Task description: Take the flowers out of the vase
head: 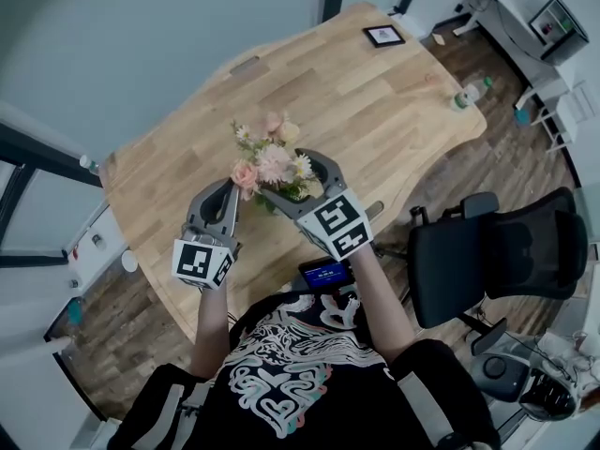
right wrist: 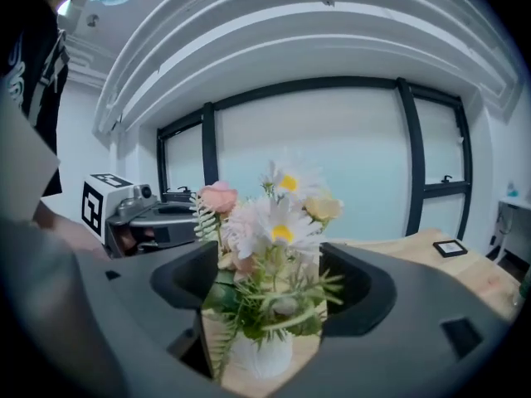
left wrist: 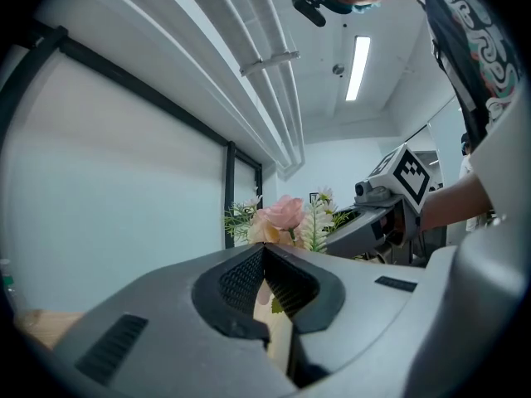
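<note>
Ideally the right gripper (right wrist: 264,284) closes low on the bunch, on the green stems just above the rim of the white vase (right wrist: 261,359) rather than on the soft blooms. It should then lift straight up so the vase is not dragged over; steadying the vase from the side would probably help. Its jaws are spread wide on either side of the flowers (right wrist: 274,214), which sit in the vase, and neither pad seems to press on them. The left gripper (left wrist: 264,251) has its jaws pressed together on nothing, its tip just to the left of the vase in the head view. The vase stands upright on the wooden table (head: 375,92).
</note>
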Available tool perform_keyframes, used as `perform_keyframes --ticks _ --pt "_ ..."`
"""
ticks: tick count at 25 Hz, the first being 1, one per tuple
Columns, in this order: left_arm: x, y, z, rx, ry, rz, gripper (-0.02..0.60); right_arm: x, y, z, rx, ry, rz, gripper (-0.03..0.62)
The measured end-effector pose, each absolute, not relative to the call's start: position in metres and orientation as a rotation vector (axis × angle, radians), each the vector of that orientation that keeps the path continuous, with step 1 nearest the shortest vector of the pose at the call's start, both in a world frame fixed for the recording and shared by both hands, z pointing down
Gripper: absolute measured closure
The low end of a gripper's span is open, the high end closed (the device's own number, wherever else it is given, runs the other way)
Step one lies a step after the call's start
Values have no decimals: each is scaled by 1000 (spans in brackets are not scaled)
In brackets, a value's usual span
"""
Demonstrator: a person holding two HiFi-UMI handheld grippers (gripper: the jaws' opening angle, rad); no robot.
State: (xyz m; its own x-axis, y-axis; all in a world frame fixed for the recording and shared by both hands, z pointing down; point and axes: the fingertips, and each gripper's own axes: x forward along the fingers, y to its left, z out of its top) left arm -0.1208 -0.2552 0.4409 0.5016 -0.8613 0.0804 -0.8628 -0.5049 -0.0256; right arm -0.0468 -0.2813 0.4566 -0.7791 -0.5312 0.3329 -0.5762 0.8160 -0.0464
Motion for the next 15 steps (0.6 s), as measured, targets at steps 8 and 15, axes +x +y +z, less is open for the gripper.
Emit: perform_keyframes --ticks 8,15 --pt "-137 -245 485 2717 -1328 159 576 -51 -283 463 789 -2720 225 243" --pt "-100 -235 540 2778 -976 358 250 -48 -288 462 825 -2751 271 244"
